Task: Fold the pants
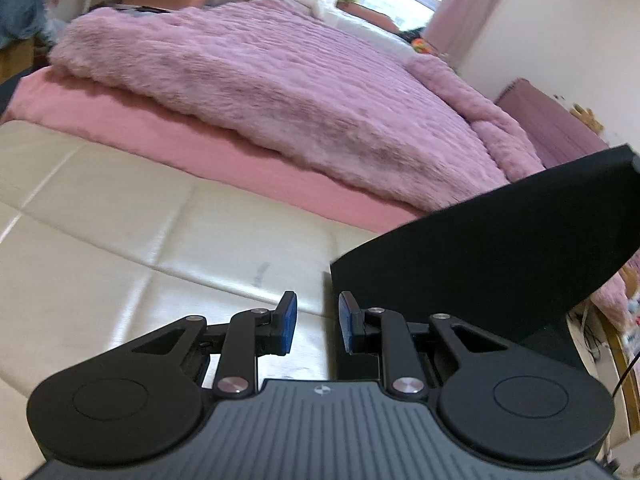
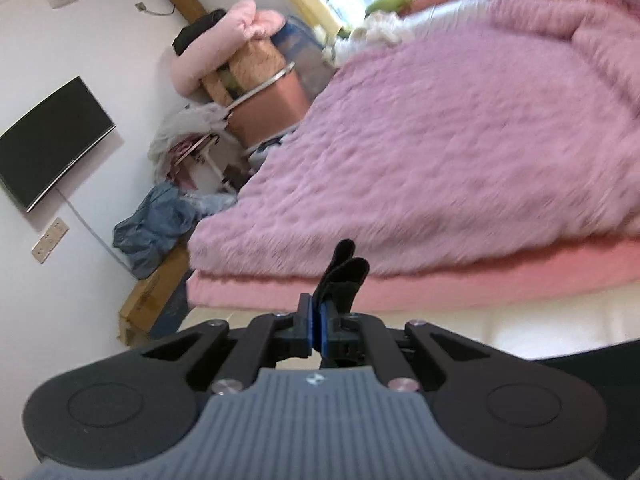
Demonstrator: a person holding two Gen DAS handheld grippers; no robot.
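The black pants (image 1: 500,248) hang as a taut sheet over the cream padded surface (image 1: 120,220), rising toward the upper right in the left wrist view. My left gripper (image 1: 318,320) is open just left of the pants' near edge, and nothing sits between its blue pads (image 1: 289,320). In the right wrist view my right gripper (image 2: 316,320) is shut on a bunched fold of the black pants (image 2: 344,272), which pokes out past the fingertips. More black cloth (image 2: 600,360) trails off to the lower right.
A fluffy lilac blanket (image 1: 280,92) on a pink sheet (image 1: 224,168) covers the bed behind the cream surface. Left of the bed are a wall television (image 2: 48,140), a heap of blue clothes (image 2: 160,224), a cardboard box (image 2: 156,300) and stacked bins (image 2: 272,104).
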